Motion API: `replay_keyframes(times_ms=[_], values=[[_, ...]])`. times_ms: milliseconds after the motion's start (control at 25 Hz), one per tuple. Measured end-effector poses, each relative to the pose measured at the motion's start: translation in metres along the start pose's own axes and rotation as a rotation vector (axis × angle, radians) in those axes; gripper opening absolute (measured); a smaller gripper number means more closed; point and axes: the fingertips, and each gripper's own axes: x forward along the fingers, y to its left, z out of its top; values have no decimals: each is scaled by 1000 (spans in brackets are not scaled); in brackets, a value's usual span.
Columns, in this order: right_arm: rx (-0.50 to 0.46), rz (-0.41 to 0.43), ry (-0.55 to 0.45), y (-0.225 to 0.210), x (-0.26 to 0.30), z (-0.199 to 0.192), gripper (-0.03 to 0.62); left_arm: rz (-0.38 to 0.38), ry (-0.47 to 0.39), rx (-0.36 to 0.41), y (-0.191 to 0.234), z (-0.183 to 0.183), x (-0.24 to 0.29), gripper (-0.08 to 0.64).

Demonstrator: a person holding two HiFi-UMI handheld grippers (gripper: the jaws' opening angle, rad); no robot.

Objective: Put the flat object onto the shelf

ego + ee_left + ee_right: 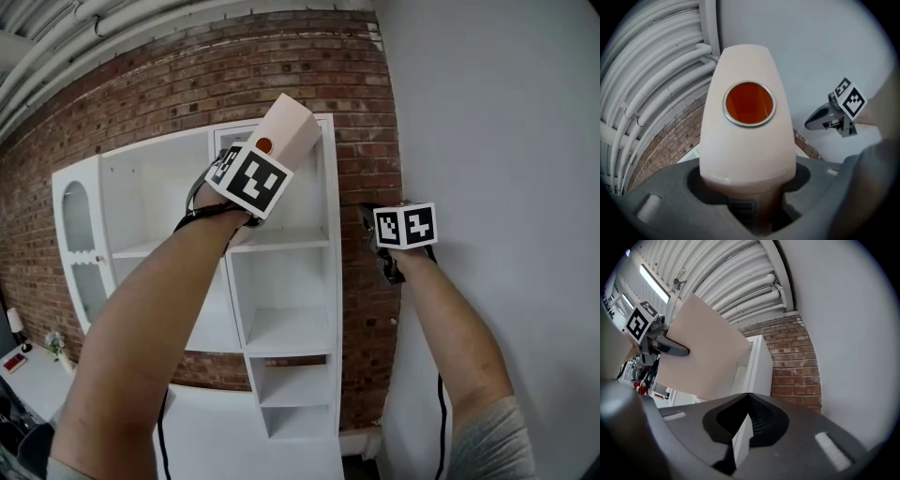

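Head view: shelf [286, 323], upper bays partly behind left forearm [150, 319]. Left gripper view: barcode [743, 206] on flat object [749, 140] blurred, unreadable; object's lower end sunk in left hand-held gripper [750, 192].

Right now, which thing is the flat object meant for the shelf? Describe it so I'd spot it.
Find the red brick wall and the white shelf unit against it. In front of its top compartments, the left gripper clamps a pale pinkish flat panel in its jaws. Only it bears a metal-ringed orange circle.
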Motion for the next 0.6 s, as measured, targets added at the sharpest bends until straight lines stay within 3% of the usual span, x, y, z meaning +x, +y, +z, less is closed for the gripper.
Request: replay_keyframes(times_ms=[160, 600], values=[[4, -5, 5, -5, 1, -2, 9, -16, -18, 33, -7, 6, 4, 281], [7, 3, 18, -2, 2, -5, 9, -20, 36, -12, -7, -7, 0, 278]])
